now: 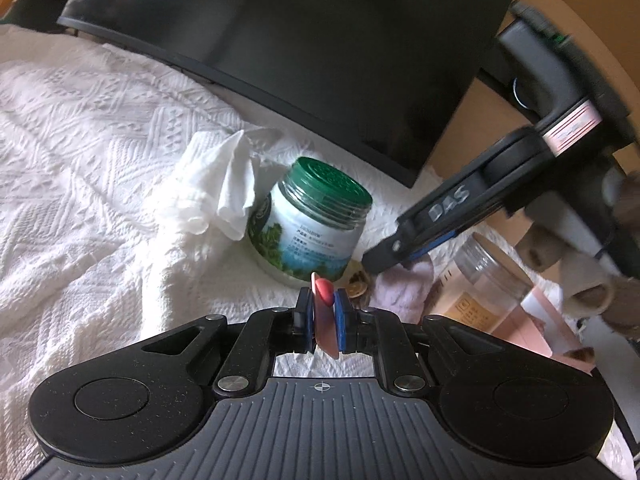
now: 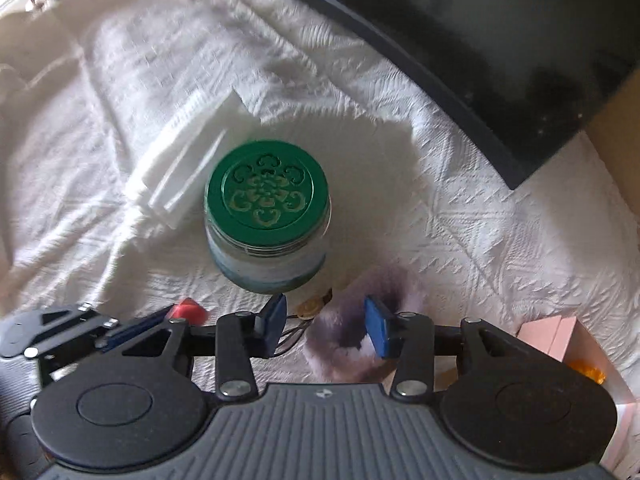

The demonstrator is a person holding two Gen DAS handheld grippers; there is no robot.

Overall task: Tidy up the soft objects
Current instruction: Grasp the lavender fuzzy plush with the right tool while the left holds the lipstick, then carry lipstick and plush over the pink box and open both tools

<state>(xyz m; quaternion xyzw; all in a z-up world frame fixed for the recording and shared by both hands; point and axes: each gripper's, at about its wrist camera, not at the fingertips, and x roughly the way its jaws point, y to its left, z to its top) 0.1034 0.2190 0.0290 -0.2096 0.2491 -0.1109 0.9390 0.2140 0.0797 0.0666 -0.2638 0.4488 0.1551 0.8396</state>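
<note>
Left tongs [image 1: 323,312] clamped on a pink-red soft piece [image 1: 322,308], right tongs [image 2: 326,326] wide over a lilac fluffy cloth [image 2: 352,344] — clear plastic jar [image 1: 486,284] only in left view, green-lidded jar [image 2: 267,216] on white bedspread [image 2: 460,240].

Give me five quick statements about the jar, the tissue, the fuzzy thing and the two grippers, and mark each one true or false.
1. The left gripper is shut on a thin pink and red piece. True.
2. The green-lidded jar lies on its side. False: it stands upright on the white textured cloth.
3. The right gripper is open, its jaws either side of the lilac fuzzy item. True.
4. The crumpled white tissue sits on top of the jar's lid. False: it lies on the cloth beside the jar.
5. The jar's lid is off. False: the green lid is on.
</note>
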